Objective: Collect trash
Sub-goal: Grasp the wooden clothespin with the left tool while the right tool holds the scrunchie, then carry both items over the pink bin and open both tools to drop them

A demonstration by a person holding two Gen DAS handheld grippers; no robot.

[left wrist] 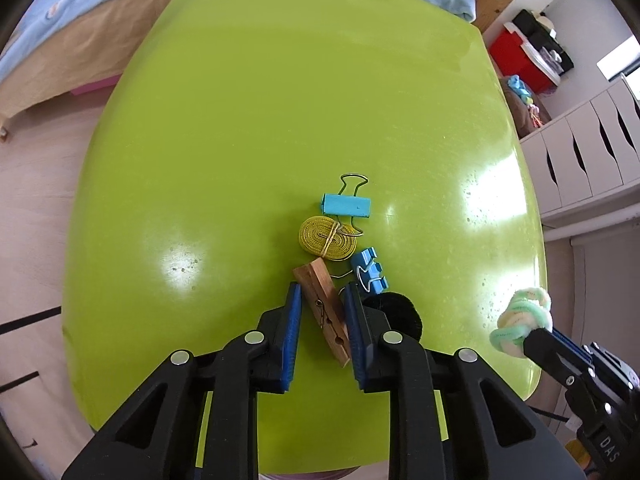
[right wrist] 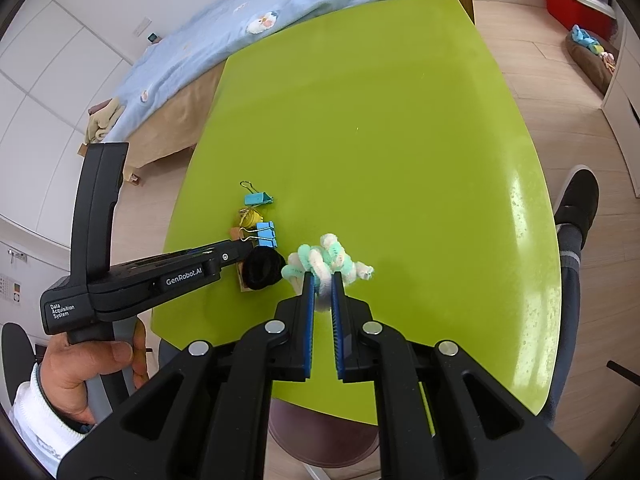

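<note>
My left gripper (left wrist: 320,300) jaws stand apart astride the wooden clothespin (left wrist: 326,314) on the tabletop (left wrist: 280,120); closing skewed may flick it, while right gripper (right wrist: 323,280) pinches the pipe-cleaner bundle (right wrist: 326,258).

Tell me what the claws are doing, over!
Left claw open around wooden clothespin. Right claw shut on fuzzy green-white pipe cleaner bundle. Black pompom beside the clothespin.

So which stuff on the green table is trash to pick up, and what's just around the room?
To collect, probably:
fuzzy knot, in the right gripper
clothespin, between the left gripper fingers
two binder clips
yellow tape roll
black pom-pom

Just there:
bed
red bin
drawers
</note>
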